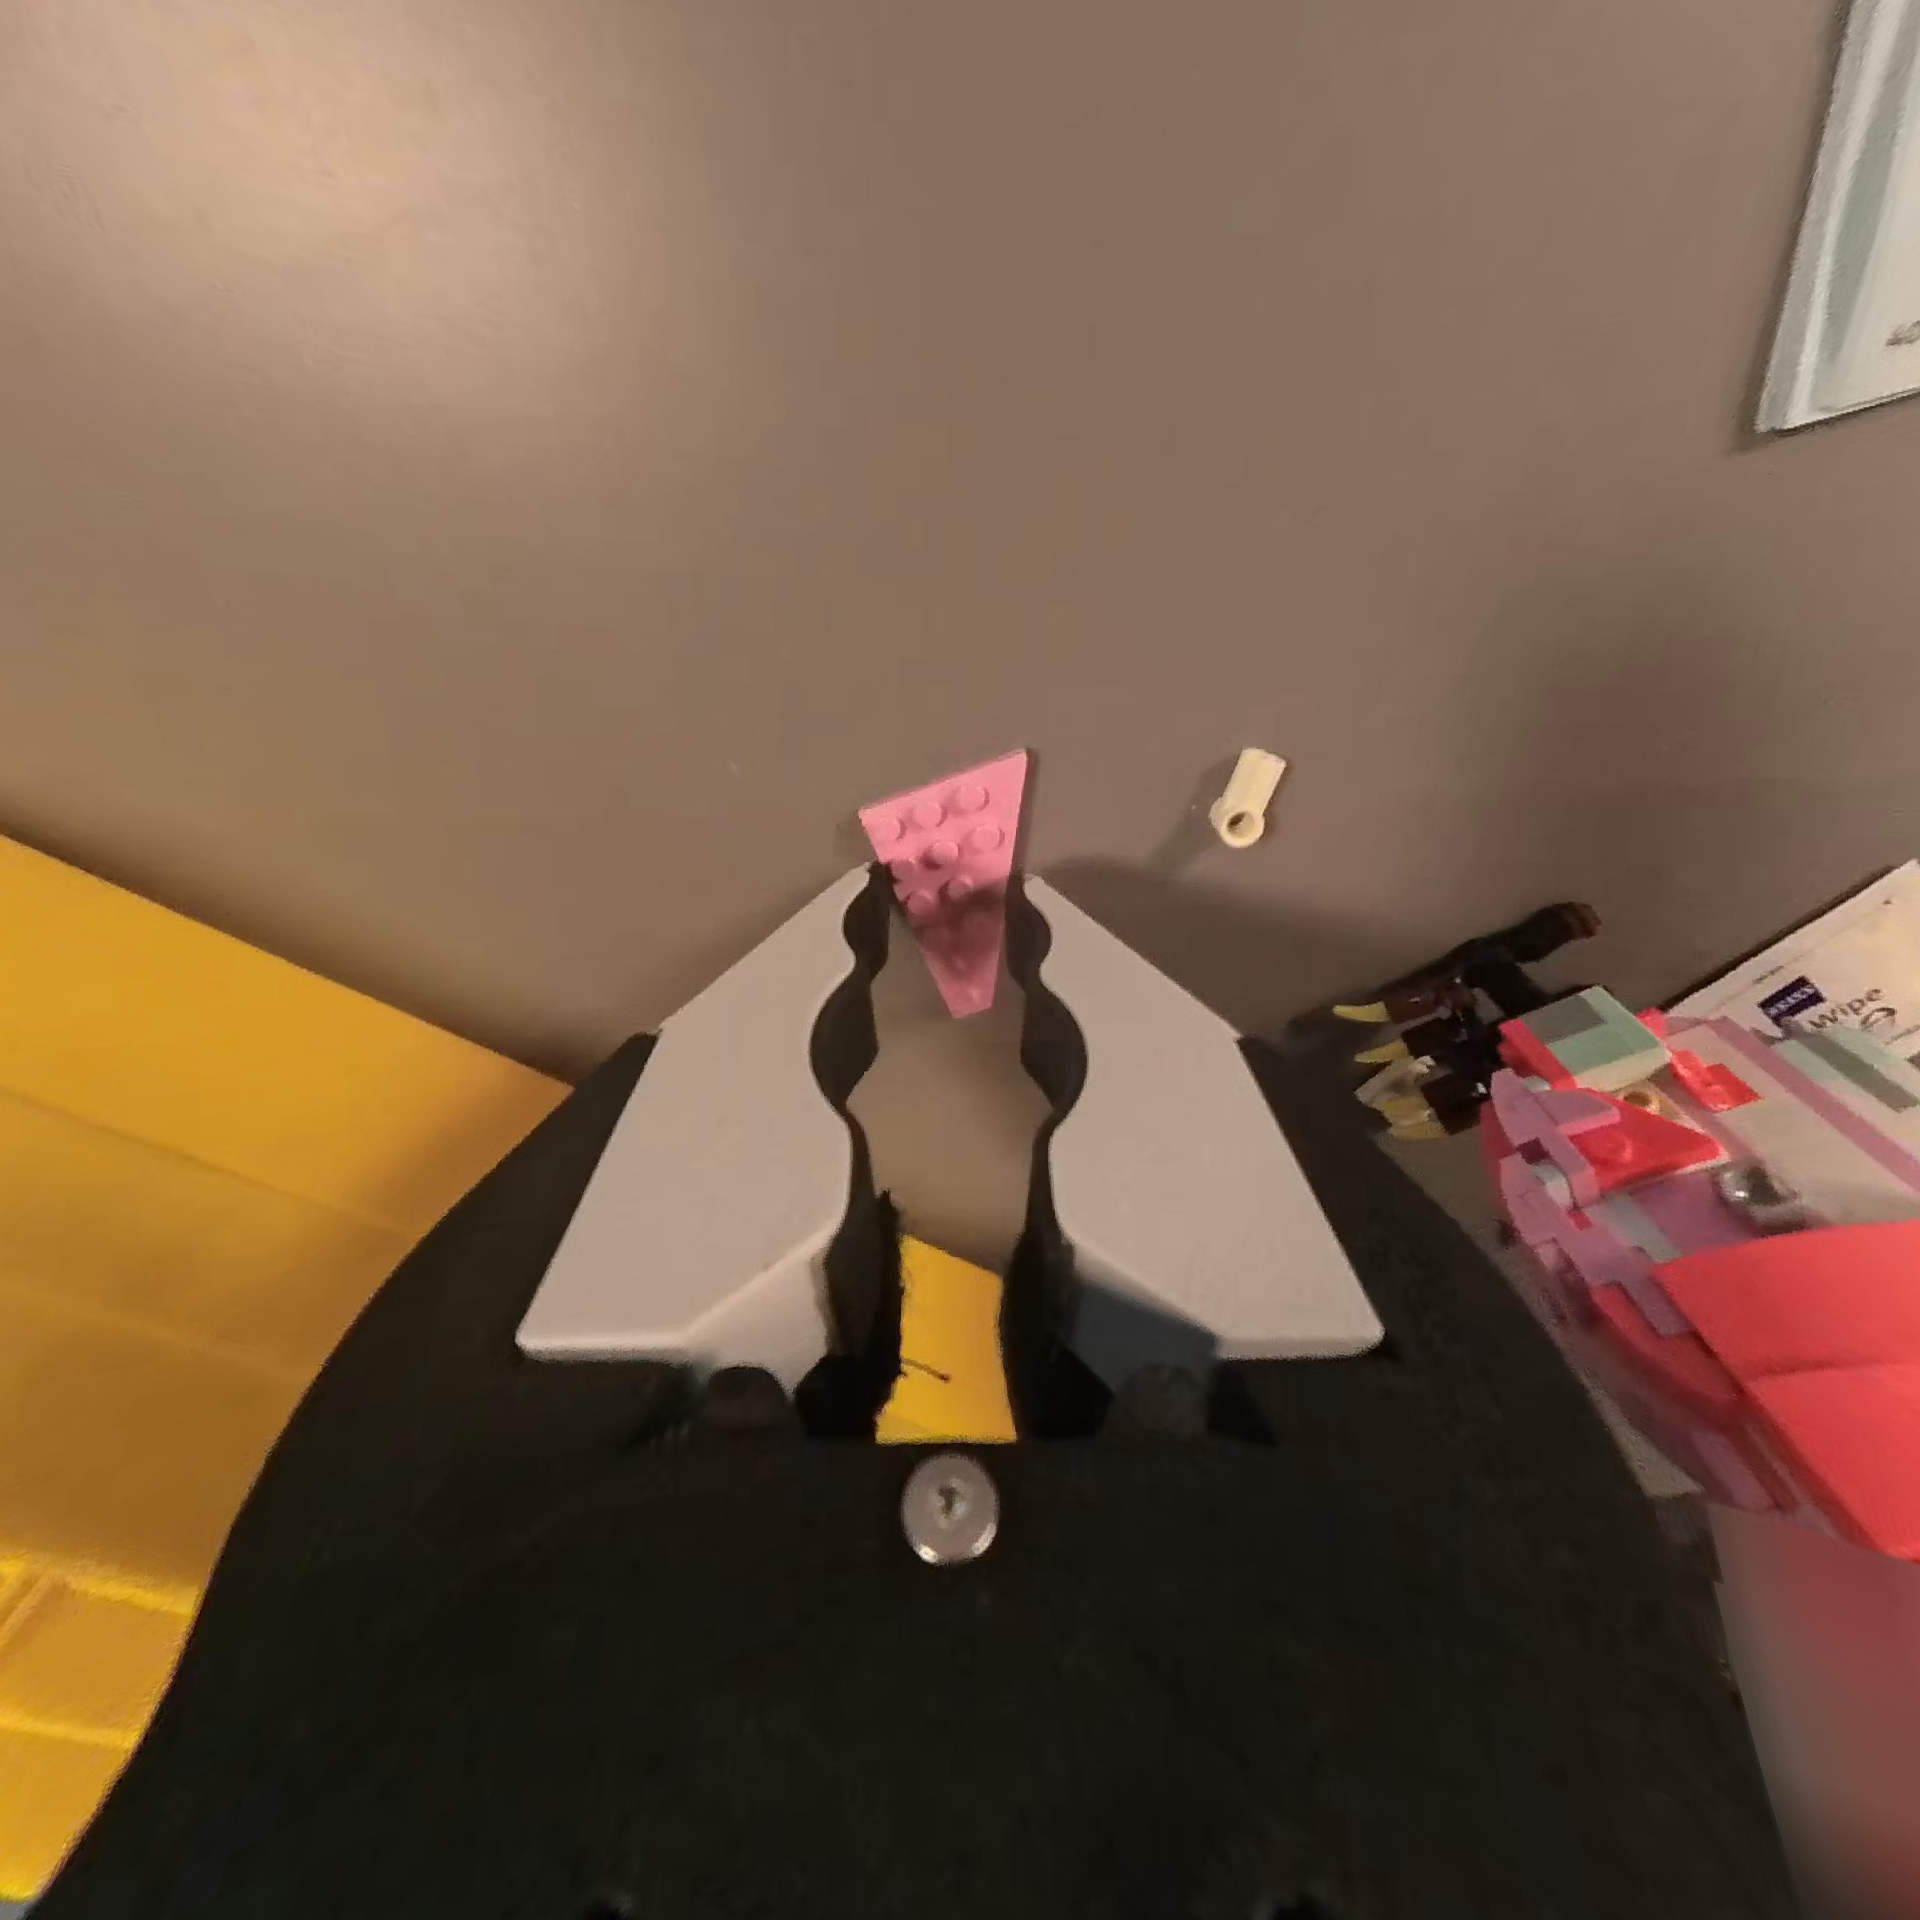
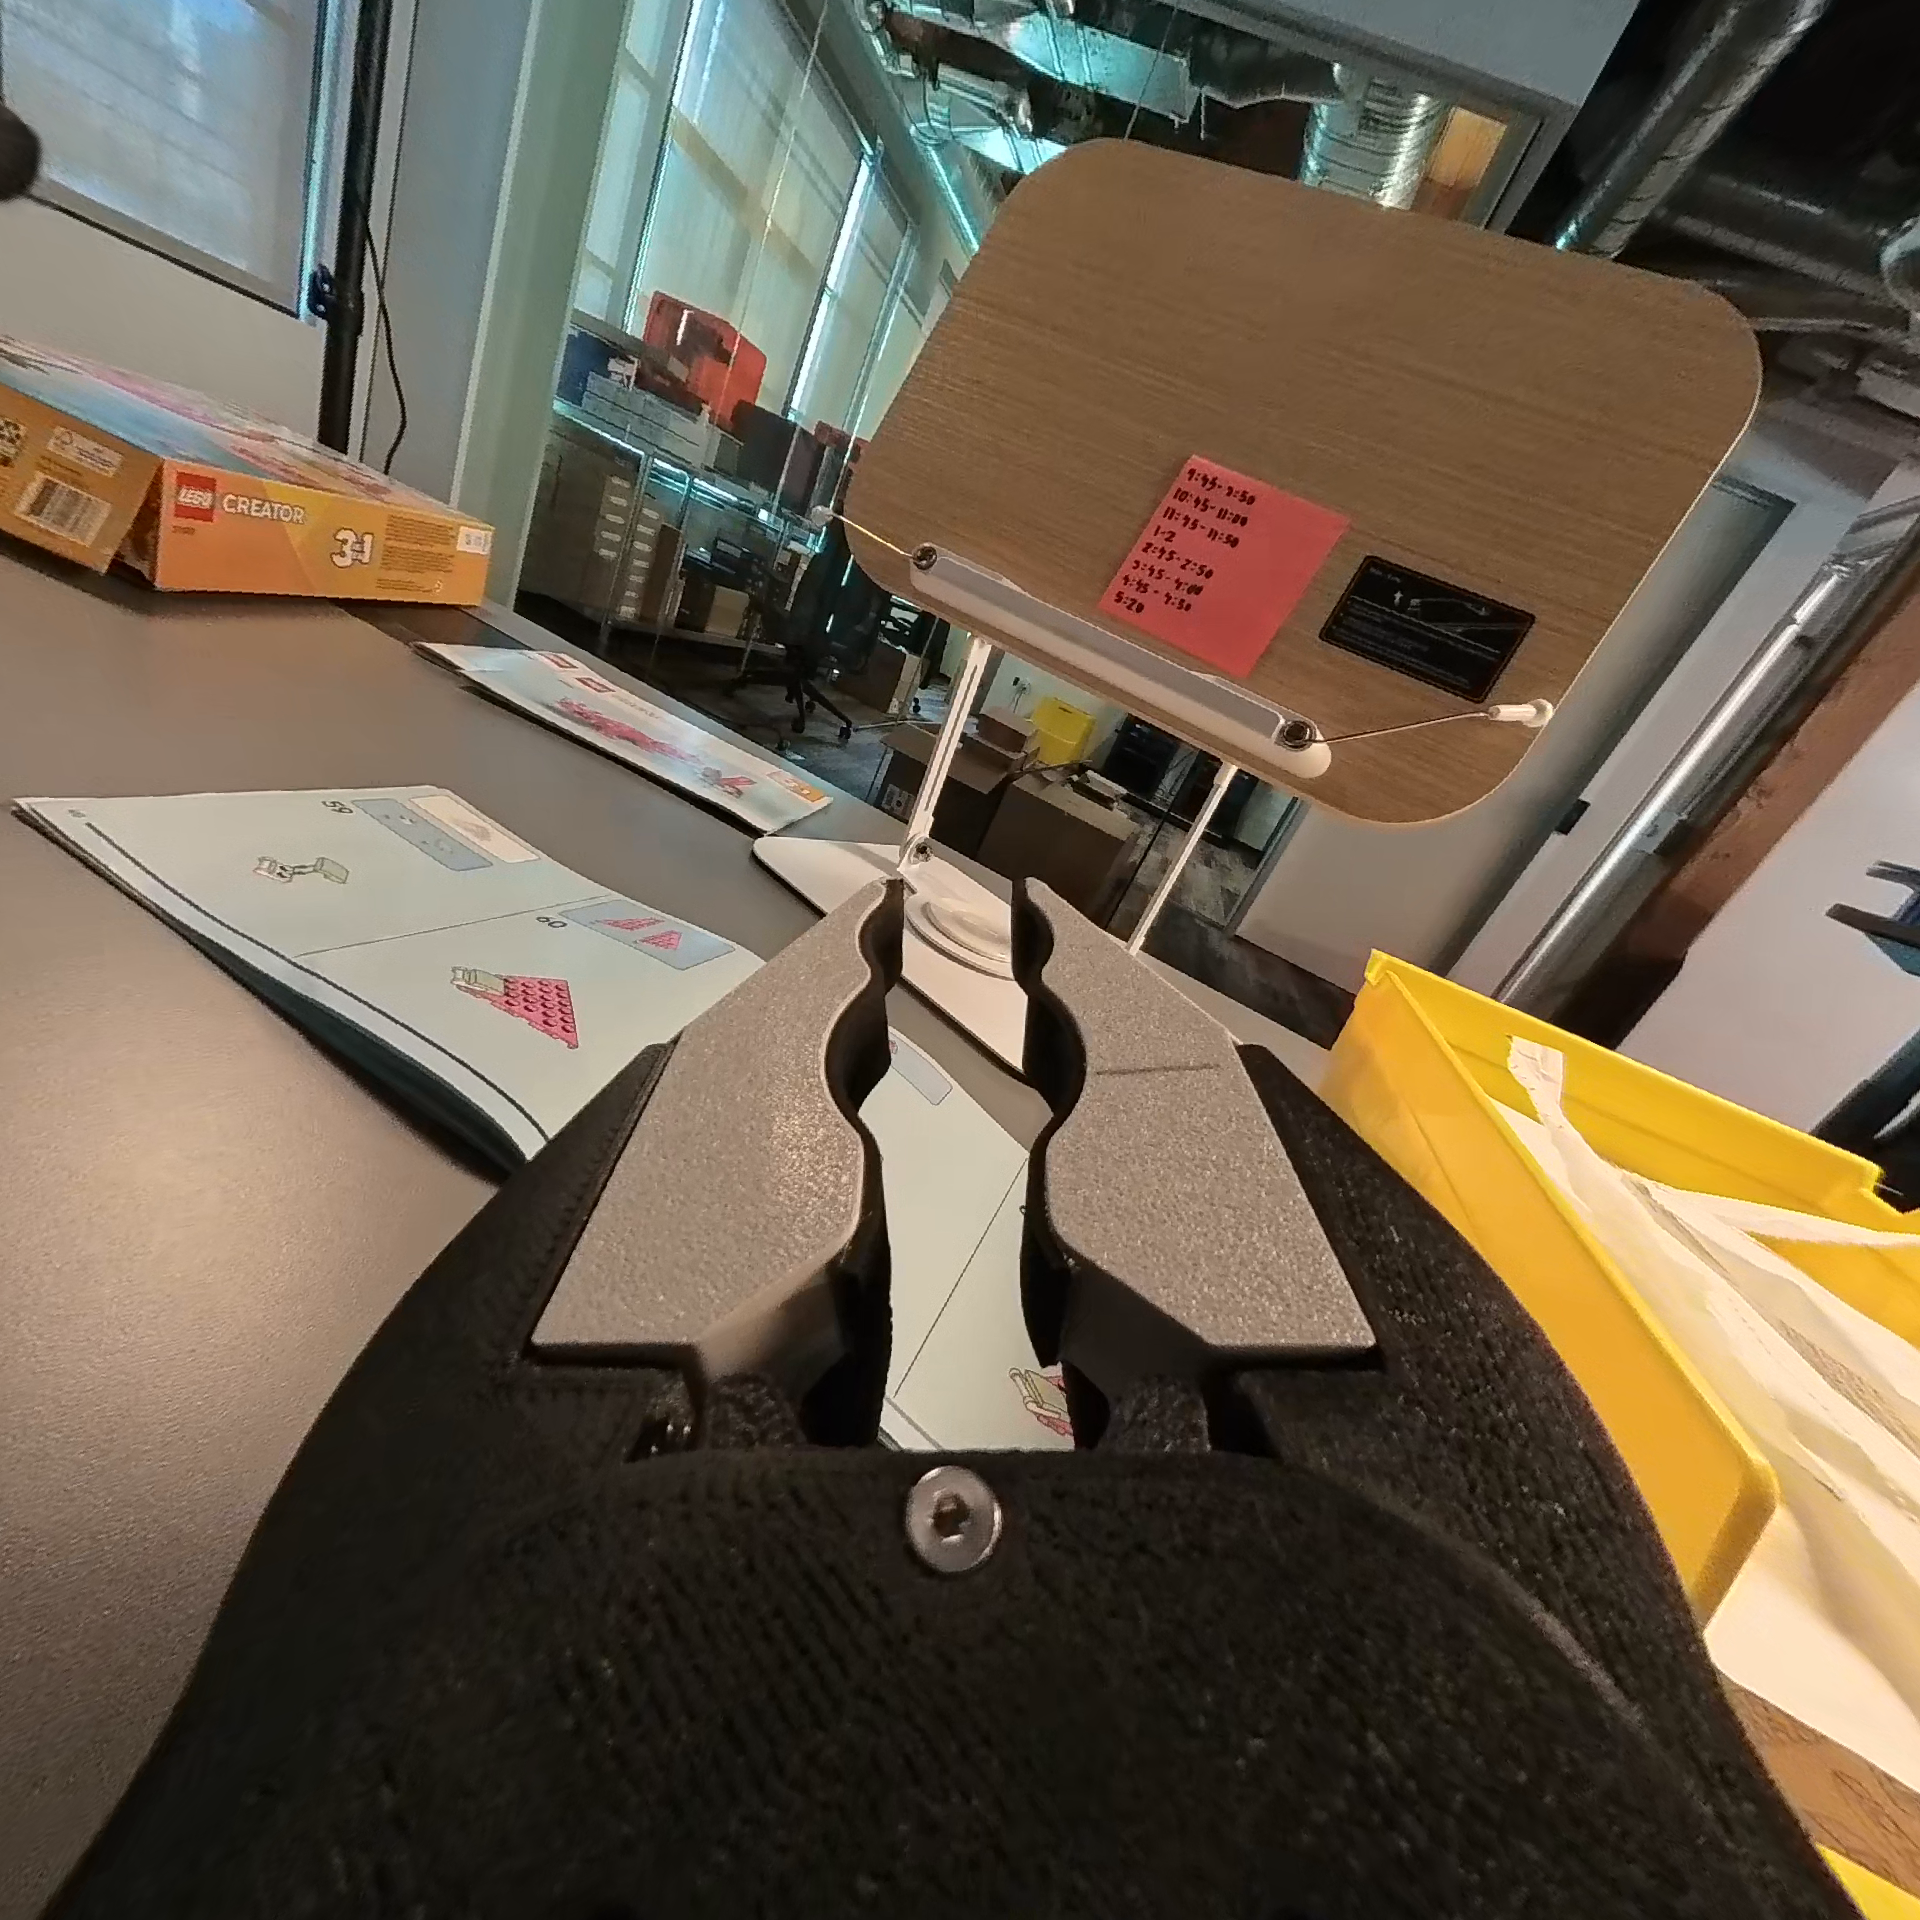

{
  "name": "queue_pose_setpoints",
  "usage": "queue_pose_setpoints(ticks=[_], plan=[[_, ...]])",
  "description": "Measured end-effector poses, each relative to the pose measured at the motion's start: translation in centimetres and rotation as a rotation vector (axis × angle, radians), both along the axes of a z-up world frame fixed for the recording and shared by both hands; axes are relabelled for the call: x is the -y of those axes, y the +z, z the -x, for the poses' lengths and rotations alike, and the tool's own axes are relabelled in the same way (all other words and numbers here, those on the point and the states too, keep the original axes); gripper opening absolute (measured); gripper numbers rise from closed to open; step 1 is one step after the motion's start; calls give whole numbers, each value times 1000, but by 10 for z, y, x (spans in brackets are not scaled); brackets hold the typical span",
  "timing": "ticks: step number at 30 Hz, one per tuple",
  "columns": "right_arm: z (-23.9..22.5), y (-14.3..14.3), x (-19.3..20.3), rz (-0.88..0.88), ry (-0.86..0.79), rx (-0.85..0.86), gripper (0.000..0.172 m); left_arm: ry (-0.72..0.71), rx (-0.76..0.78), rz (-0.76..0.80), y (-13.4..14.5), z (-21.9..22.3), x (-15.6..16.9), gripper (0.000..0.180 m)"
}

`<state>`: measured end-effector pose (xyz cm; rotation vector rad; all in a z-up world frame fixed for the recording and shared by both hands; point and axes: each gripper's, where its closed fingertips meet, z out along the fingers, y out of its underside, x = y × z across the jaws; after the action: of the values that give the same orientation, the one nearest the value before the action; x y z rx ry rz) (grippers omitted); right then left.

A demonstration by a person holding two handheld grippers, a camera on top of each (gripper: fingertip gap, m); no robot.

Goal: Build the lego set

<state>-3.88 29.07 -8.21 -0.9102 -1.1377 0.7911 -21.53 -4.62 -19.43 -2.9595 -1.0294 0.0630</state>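
Note:
In the left wrist view my left gripper (image 1: 954, 883) is shut on a pink wedge plate (image 1: 961, 831). Both fingertips press its slanted sides. Its wide studded end sticks out past the tips and its narrow end points back between the fingers. It is over the grey tabletop (image 1: 727, 416). A small cream connector piece (image 1: 1250, 795) lies just to the right. A pink and red brick model (image 1: 1662, 1195) sits at the right edge. In the right wrist view my right gripper (image 2: 954, 894) is open with nothing between its fingers, low over an open instruction booklet (image 2: 364, 935).
A yellow surface (image 1: 208, 1143) lies left of the left gripper, and a wipe packet (image 1: 1849, 987) behind the model. A wooden board stand (image 2: 1299, 468) on a white base (image 2: 810, 862), a second booklet (image 2: 623, 717), an orange box (image 2: 260, 520) and a yellow bin (image 2: 1558, 1247) surround the right gripper. Across from one pair of fingers to the other is roughly 40 centimetres.

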Motion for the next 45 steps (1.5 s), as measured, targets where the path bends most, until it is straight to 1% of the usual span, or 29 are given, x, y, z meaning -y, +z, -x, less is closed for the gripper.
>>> queue_pose_setpoints(ticks=[2,4,6,9,11,12,13,14,15,16,17,19,20,21,22,24,26,29,33,36,40,41,43,44,45], plan=[[0,0,0,1,0,-1,19,-6,-38,-21,11,6,-1,21],[0,0,0,2,-1,-1,19,-9,-117,-71,34,17,-3,21],[-1,1,-2,-1,-9,-5,19,-6,-233,-148,73,29,-7,21],[-6,8,-11,-30,-54,-36,18,-41,-411,-294,144,30,-17,21],[-11,10,-21,-23,-88,-49,18,-98,-508,-384,187,10,-25,21],[-13,11,-26,-8,-101,-57,18,-139,-545,-434,204,-7,-31,21],[-14,11,-30,11,-110,-65,18,-191,-566,-491,217,-29,-40,21],[-15,12,-34,30,-117,-71,18,-259,-561,-546,224,-57,-52,21],[-16,12,-37,45,-122,-74,18,-337,-528,-593,224,-88,-65,21],[-16,11,-39,56,-126,-75,18,-412,-465,-625,216,-122,-77,21],[-16,11,-40,60,-127,-74,18,-493,-369,-617,197,-158,-87,21],[-16,11,-39,49,-130,-71,17,-679,-126,-577,147,-233,-102,21],[-16,11,-38,39,-131,-71,17,-744,-6,-565,121,-265,-108,21],[-16,11,-36,30,-131,-70,16,-789,99,-545,97,-291,-112,21],[-15,11,-35,24,-129,-68,16,-807,164,-518,76,-307,-118,21],[-15,10,-35,18,-128,-61,16,-792,185,-481,42,-327,-132,21],[-14,9,-35,19,-127,-57,15,-855,178,-416,21,-347,-136,21],[-13,8,-34,21,-124,-51,15,-894,109,-365,9,-354,-147,21],[-11,7,-33,14,-119,-42,15,-923,37,-308,3,-347,-161,21],[-10,6,-32,12,-115,-34,15,-932,29,-264,-4,-342,-169,21],[-10,5,-30,11,-108,-30,15,-909,19,-270,-5,-334,-180,22],[-10,5,-30,12,-105,-30,15,-904,25,-276,-5,-334,-180,33],[-9,5,-29,14,-100,-29,16,-920,28,-288,-3,-333,-175,68],[-9,5,-29,15,-98,-28,16,-943,13,-319,0,-332,-174,80],[-9,5,-29,15,-97,-29,16,-971,-9,-384,5,-331,-175,88]])
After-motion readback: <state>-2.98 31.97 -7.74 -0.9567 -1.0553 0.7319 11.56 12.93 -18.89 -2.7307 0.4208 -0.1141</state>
